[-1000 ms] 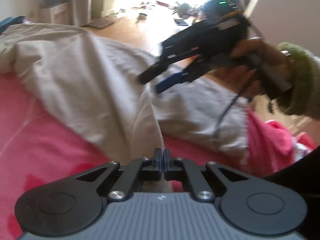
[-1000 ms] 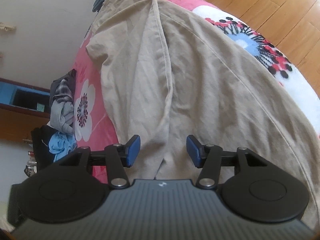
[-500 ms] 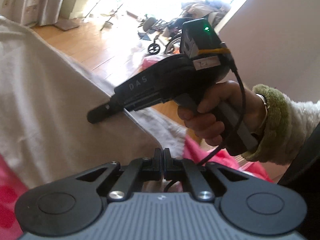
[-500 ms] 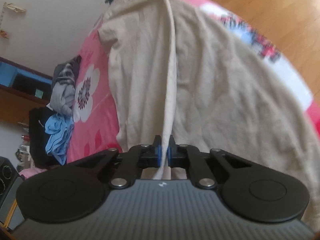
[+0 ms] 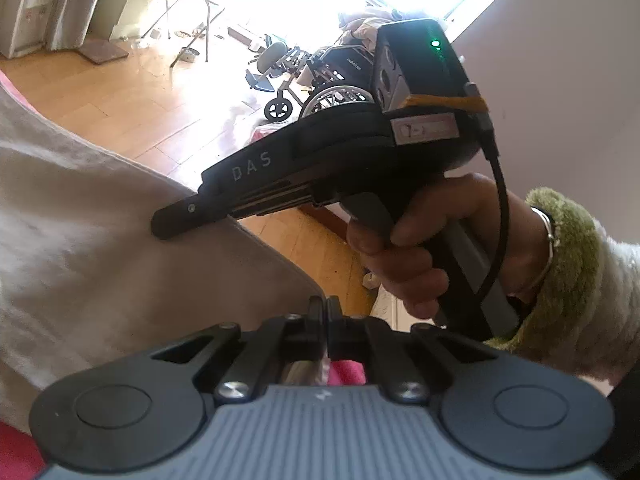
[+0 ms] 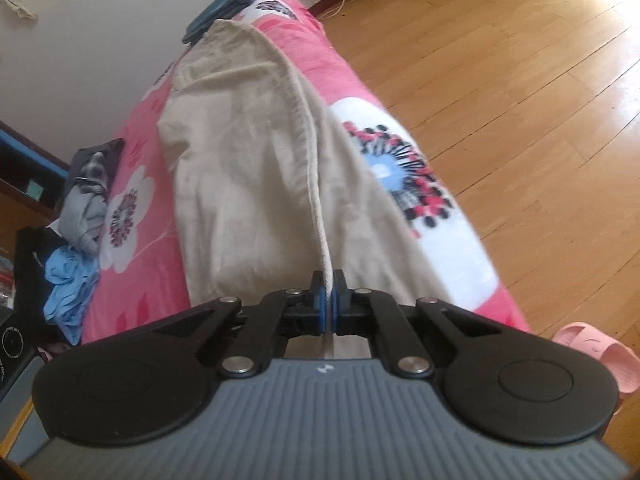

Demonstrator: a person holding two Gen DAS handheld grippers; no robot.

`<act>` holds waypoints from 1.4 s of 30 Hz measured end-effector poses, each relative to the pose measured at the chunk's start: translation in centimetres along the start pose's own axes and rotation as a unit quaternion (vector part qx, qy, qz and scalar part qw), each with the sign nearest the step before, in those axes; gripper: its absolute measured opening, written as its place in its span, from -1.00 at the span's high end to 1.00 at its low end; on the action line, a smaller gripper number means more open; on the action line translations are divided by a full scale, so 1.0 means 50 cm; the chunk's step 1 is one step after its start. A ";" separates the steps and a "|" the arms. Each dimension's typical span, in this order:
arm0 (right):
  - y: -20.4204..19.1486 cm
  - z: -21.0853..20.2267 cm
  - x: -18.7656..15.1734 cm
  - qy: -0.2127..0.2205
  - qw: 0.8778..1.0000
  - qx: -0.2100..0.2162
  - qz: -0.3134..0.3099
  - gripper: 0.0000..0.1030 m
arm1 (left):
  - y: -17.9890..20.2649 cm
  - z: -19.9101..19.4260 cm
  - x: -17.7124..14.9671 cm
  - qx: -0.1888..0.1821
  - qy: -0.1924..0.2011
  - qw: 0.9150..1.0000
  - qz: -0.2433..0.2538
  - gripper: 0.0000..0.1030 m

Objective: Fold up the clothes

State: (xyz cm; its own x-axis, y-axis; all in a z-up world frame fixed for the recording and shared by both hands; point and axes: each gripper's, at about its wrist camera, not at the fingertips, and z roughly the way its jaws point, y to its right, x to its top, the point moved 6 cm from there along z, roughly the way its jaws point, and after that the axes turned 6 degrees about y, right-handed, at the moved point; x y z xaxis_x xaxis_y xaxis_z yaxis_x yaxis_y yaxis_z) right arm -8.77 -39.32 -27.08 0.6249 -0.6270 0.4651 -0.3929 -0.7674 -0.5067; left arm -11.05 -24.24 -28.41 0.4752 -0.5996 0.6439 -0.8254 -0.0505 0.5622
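Observation:
A beige garment (image 6: 248, 168) lies lengthwise on a pink flowered bed (image 6: 140, 276). My right gripper (image 6: 329, 308) is shut on its near hem edge and lifts it, so the cloth runs taut away from the jaws. In the left wrist view the same beige garment (image 5: 100, 248) fills the left side. My left gripper (image 5: 325, 322) is shut on its edge. The right gripper's body (image 5: 320, 160), held in a hand, shows just ahead of it with its tip against the cloth.
A pile of grey, plaid and blue clothes (image 6: 80, 216) lies at the bed's left edge. A pink slipper (image 6: 592, 348) sits on the wooden floor (image 6: 520, 80) to the right. A wheelchair (image 5: 320, 80) and a folding table (image 5: 188, 4) stand across the room.
My right gripper closed on the garment's hem and lifted it, pulling the cloth up off the bed. My left gripper stayed shut on the cloth and rose with it.

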 end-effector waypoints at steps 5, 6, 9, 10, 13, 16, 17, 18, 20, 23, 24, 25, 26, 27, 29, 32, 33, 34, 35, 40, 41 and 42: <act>0.024 -0.005 0.003 -0.002 1.000 -0.018 -0.009 0.98 | -0.006 0.036 -0.001 -0.007 -0.012 1.000 -0.001 0.97; 0.032 -0.004 0.002 -0.004 1.000 -0.020 -0.008 0.98 | -0.010 0.043 -0.004 -0.007 -0.017 1.000 -0.005 0.97; 0.054 0.011 -0.007 -0.013 1.000 -0.019 0.003 0.98 | -0.023 0.067 -0.012 -0.003 -0.029 1.000 -0.011 0.96; 0.061 0.017 -0.011 -0.016 1.000 -0.018 0.005 0.98 | -0.027 0.076 -0.015 -0.001 -0.033 0.999 -0.013 0.96; 0.080 0.035 -0.019 -0.027 1.000 -0.011 0.008 0.97 | -0.036 0.094 -0.024 -0.006 -0.055 0.998 -0.028 0.84; 0.103 0.038 -0.026 -0.035 0.999 -0.004 0.009 0.94 | -0.029 0.074 -0.029 -0.021 -0.056 0.998 -0.029 0.50; 0.110 0.035 -0.027 -0.035 0.999 0.000 0.010 0.92 | -0.032 0.064 -0.021 -0.025 -0.051 0.998 -0.023 0.38; 0.115 0.026 -0.030 -0.034 0.999 0.003 0.012 0.92 | -0.036 0.048 -0.018 -0.029 -0.048 0.998 -0.019 0.29; 0.124 0.010 -0.037 -0.033 0.999 0.006 0.010 0.90 | -0.048 0.011 -0.016 -0.036 -0.046 0.998 -0.014 0.27; 0.138 -0.013 -0.055 -0.039 0.999 0.003 0.009 0.90 | -0.075 -0.036 -0.025 -0.034 -0.060 0.998 -0.010 0.26; 0.144 -0.022 -0.060 -0.041 0.999 0.004 0.011 0.90 | -0.084 -0.047 -0.027 -0.032 -0.068 0.997 -0.006 0.26; 0.149 -0.030 -0.067 -0.042 0.999 0.004 0.013 0.90 | -0.092 -0.060 -0.033 -0.029 -0.079 0.996 0.000 0.26; 0.153 -0.038 -0.075 -0.043 0.999 0.002 0.013 0.90 | -0.101 -0.060 -0.039 -0.025 -0.093 0.995 0.004 0.26; 0.155 -0.046 -0.084 -0.044 0.999 -0.001 0.008 0.90 | -0.105 -0.070 -0.054 -0.021 -0.105 0.994 0.003 0.26; 0.159 -0.062 -0.102 -0.046 0.999 -0.007 0.000 0.90 | -0.120 -0.080 -0.079 -0.010 -0.122 0.992 -0.009 0.26; 0.169 -0.071 -0.124 -0.047 0.999 -0.017 -0.003 0.92 | -0.140 -0.076 -0.109 0.001 -0.126 0.991 -0.050 0.27; 0.172 -0.074 -0.131 -0.046 0.999 -0.019 -0.004 0.92 | -0.138 -0.072 -0.113 0.000 -0.122 0.991 -0.060 0.27; 0.173 -0.077 -0.135 -0.044 0.999 -0.018 0.000 0.91 | -0.136 -0.068 -0.117 -0.001 -0.117 0.991 -0.068 0.27; 0.172 -0.082 -0.138 -0.041 0.999 -0.015 0.003 0.90 | -0.134 -0.061 -0.121 0.000 -0.114 0.991 -0.070 0.28; 0.170 -0.103 -0.159 -0.040 0.999 -0.021 -0.009 0.90 | -0.112 -0.063 -0.162 0.014 -0.121 0.991 -0.056 0.30; 0.170 -0.106 -0.164 -0.039 0.998 -0.033 -0.028 0.94 | -0.112 -0.065 -0.165 0.018 -0.125 0.991 -0.051 0.30; 0.168 -0.109 -0.168 -0.037 0.996 -0.053 -0.055 0.94 | -0.111 -0.067 -0.168 0.023 -0.129 0.990 -0.045 0.30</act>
State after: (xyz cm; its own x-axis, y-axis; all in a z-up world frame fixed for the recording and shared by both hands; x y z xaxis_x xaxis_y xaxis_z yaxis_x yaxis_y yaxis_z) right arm -21.00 -41.23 -31.31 0.7143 -0.5303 0.4567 -0.3863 -0.8429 -0.3747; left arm -9.44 -16.24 -35.20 0.4589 -0.7753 0.4339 -0.7987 -0.1460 0.5838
